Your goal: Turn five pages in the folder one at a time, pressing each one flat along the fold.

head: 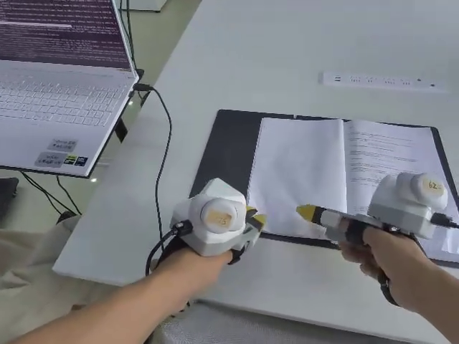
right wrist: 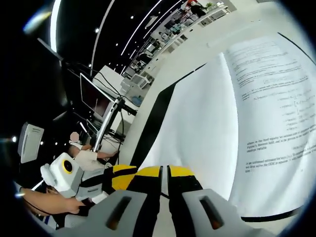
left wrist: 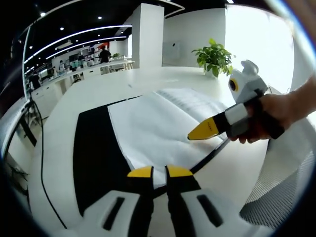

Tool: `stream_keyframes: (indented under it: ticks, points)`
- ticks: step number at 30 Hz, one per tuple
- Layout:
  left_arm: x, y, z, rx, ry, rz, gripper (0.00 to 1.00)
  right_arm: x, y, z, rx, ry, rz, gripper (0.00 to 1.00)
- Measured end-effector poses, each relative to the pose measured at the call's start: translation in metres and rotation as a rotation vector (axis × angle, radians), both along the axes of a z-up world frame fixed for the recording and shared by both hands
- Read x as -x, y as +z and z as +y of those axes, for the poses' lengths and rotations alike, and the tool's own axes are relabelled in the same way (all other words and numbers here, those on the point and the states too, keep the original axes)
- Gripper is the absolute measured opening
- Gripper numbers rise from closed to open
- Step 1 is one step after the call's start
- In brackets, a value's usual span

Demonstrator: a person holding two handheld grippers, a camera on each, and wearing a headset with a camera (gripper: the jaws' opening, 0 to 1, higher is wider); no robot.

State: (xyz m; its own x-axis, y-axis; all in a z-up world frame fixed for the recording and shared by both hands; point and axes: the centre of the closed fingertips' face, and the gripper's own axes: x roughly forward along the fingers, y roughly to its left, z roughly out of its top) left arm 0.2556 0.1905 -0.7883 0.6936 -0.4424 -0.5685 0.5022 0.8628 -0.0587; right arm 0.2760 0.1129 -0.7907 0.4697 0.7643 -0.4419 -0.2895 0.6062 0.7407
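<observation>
A: Head view first. What could go wrong from here?

B: The folder (head: 228, 147) lies open on the white table (head: 287, 43), with a blank page (head: 297, 168) on its left half and a printed page (head: 391, 154) on its right. The right gripper (head: 305, 212) points its yellow tip over the lower part of the blank page, short of the fold. I judge that a press made there would leave the sheet bowed at the fold, and a dragged tip could crease it. The left gripper (head: 255, 218) sits at the folder's near edge, where a nudge could skew the folder towards the laptop (head: 57, 86) and its cable (head: 166, 136).

A: And the left gripper view?

B: Its own jaws are pinched almost together with nothing between them, and their tips are over the near edge of the blank page. The right gripper comes in from the right, clenched, with its tip low at the page. I cannot tell whether it touches. A potted plant (left wrist: 215, 57) stands far behind.

A: The right gripper view?

B: Its jaws are closed to a thin slit and empty, above the blank page, with the printed page off to the right. The left gripper's yellow tip is just beside them. Jaws this tight cannot pinch the next sheet, so they must open first, and a hasty grab might lift two sheets.
</observation>
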Motion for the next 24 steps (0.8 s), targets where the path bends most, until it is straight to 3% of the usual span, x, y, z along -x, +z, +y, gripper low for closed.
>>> stream_keyframes:
  ticks: [4, 9, 11, 13, 17, 24]
  points:
    - [-0.004, -0.013, -0.001, -0.025, 0.005, 0.014, 0.08, -0.007, 0.002, -0.023, -0.002, -0.043, 0.005, 0.02]
    - [-0.002, -0.032, 0.006, -0.096, 0.014, 0.043, 0.04, -0.019, 0.001, -0.035, 0.0, -0.068, 0.004, 0.0]
    - [-0.004, -0.03, 0.005, -0.104, 0.004, -0.003, 0.02, -0.022, 0.004, -0.035, -0.002, -0.077, 0.003, 0.0]
    - [-0.001, -0.031, 0.008, -0.103, 0.017, 0.009, 0.02, -0.025, 0.007, -0.036, -0.003, -0.084, 0.005, 0.0]
    - [-0.002, -0.032, 0.008, -0.132, -0.006, -0.007, 0.02, -0.032, 0.011, -0.033, -0.004, -0.087, 0.006, 0.0]
    - [-0.003, -0.033, 0.009, -0.133, -0.003, -0.019, 0.01, -0.07, 0.004, -0.039, -0.026, -0.121, 0.029, 0.0]
